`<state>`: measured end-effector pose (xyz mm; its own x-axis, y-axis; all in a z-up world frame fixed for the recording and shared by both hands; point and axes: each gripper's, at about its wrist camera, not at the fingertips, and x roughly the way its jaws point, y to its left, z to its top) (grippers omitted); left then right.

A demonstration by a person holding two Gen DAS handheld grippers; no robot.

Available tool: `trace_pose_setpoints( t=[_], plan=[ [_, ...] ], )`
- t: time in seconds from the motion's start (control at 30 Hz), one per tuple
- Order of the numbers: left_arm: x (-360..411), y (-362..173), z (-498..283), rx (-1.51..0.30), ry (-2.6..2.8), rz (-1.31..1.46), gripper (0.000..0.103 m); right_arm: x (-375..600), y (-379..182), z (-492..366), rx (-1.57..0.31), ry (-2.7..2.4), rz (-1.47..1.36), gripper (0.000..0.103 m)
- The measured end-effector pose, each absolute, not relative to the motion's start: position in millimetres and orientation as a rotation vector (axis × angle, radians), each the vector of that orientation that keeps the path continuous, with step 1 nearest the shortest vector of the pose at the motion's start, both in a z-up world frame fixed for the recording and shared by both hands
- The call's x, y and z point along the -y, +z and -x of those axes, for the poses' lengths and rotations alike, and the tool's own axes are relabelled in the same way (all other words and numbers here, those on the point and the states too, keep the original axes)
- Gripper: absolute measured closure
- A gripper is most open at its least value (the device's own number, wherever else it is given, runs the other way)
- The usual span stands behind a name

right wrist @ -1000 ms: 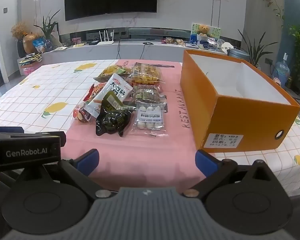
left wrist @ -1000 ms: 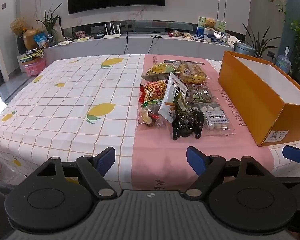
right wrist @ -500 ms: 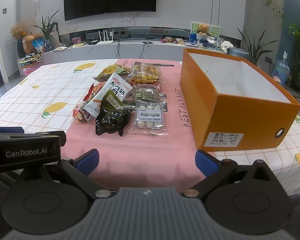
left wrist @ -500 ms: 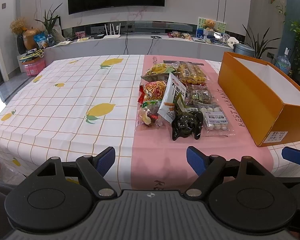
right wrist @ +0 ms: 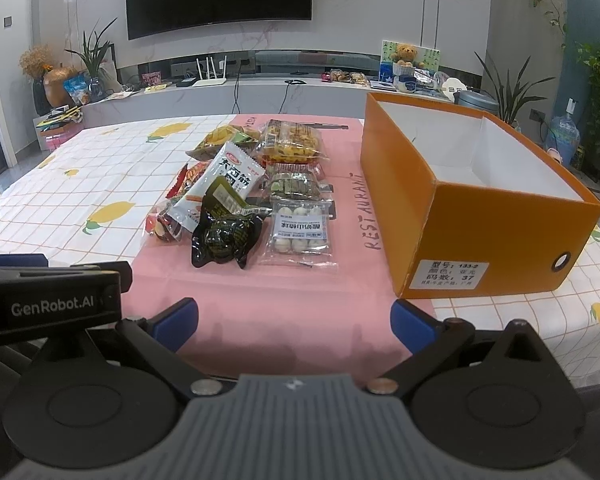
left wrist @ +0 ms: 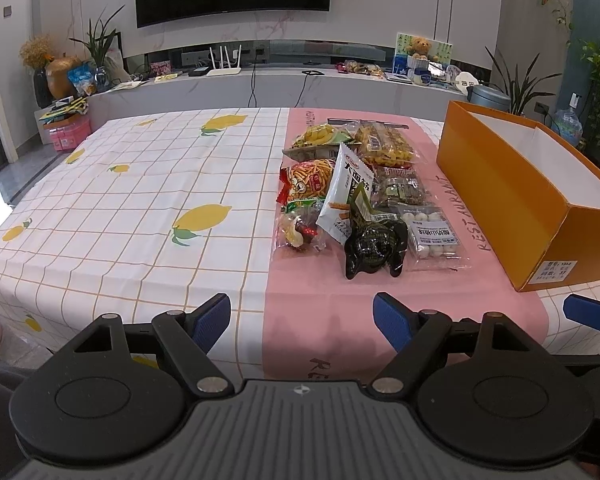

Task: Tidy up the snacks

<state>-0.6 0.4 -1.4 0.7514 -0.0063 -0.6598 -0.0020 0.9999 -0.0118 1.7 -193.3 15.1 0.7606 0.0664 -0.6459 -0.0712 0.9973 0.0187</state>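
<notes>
Left view: the left tongs (left wrist: pixel 302 316) gape, released, over the bench (left wrist: pixel 140 200); the snacks (left wrist: pixel 360 196) lie heaped on pink cloth, near the orange box (left wrist: pixel 500 200)

Right view: the right tongs (right wrist: pixel 294 320) gape too, released; the box (right wrist: pixel 480 232) looks bare inside, though its floor is partly hidden

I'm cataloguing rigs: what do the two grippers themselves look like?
Both match. The left gripper and right gripper have blue fingertip pads on black linkage arms with silver pivot pins, round black discs, and a ribbed grey body. The left's side reads "GenRobot.AI" in white.
</notes>
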Motion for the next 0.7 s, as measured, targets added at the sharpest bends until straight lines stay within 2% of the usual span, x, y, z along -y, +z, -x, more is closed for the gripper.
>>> trace_pose_setpoints(
  t=[0.7],
  plan=[
    [0.6, -4.4, -0.8, -0.727, 0.000, 0.008, 0.008, 192.8, 13.0, -1.3, -0.705, 0.074, 0.006, 0.003]
  ],
)
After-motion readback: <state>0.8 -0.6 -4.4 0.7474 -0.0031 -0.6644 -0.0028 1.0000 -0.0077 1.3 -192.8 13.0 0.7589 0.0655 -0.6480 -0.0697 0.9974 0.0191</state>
